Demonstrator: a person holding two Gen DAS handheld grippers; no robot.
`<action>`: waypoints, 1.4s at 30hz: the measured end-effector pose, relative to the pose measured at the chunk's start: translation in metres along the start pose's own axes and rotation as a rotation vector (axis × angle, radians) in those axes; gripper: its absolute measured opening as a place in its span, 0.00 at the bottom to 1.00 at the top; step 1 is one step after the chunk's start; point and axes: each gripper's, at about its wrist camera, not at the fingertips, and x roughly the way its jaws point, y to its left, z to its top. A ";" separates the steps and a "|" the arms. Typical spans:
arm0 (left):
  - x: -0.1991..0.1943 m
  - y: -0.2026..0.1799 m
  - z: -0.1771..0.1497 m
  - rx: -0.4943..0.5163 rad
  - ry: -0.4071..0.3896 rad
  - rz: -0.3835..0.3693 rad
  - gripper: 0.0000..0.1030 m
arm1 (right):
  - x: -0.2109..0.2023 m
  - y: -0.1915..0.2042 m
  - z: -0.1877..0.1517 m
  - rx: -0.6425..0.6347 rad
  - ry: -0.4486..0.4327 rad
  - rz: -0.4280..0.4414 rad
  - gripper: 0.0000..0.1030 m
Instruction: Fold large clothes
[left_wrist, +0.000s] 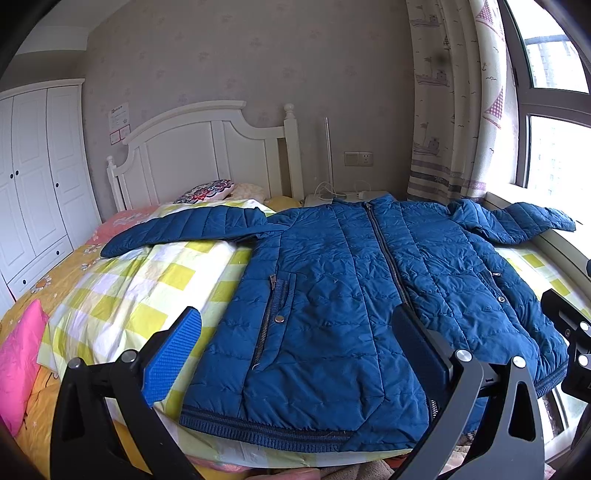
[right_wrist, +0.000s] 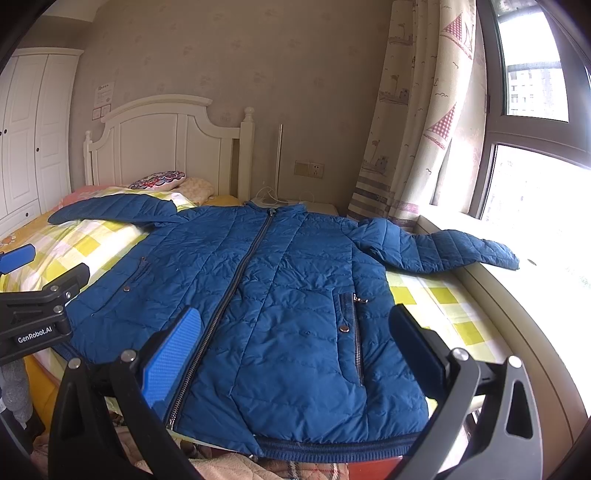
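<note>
Lying flat, zipped, front up on the bed (left_wrist: 122, 280): blue quilted jacket (left_wrist: 332, 295), sleeves spreading out sideways, one reaching onto the window sill (right_wrist: 535, 288). Hovering over the hem, both wide open and gripping nothing: left gripper (left_wrist: 295, 354), right gripper (right_wrist: 291, 354). Reading "GenRobot.AI" on the left gripper's body in the right view. Showing unreadable print: wall notice (left_wrist: 119, 115).

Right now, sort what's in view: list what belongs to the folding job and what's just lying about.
For the job:
- blue quilted jacket, spread flat, zipped, sleeves out
- left gripper, open
- right gripper, open

Lying about:
- pink cushion
- patterned pillow
- checked quilt under the jacket
</note>
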 end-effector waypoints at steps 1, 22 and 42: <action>0.000 0.000 0.000 0.001 0.000 0.000 0.96 | 0.000 0.000 0.000 -0.001 0.000 0.000 0.98; 0.001 0.001 0.001 0.000 0.001 -0.001 0.96 | 0.001 -0.001 0.000 0.008 0.004 0.005 0.98; 0.000 0.004 -0.001 -0.003 0.000 0.002 0.96 | 0.001 -0.002 0.000 0.010 0.005 0.006 0.98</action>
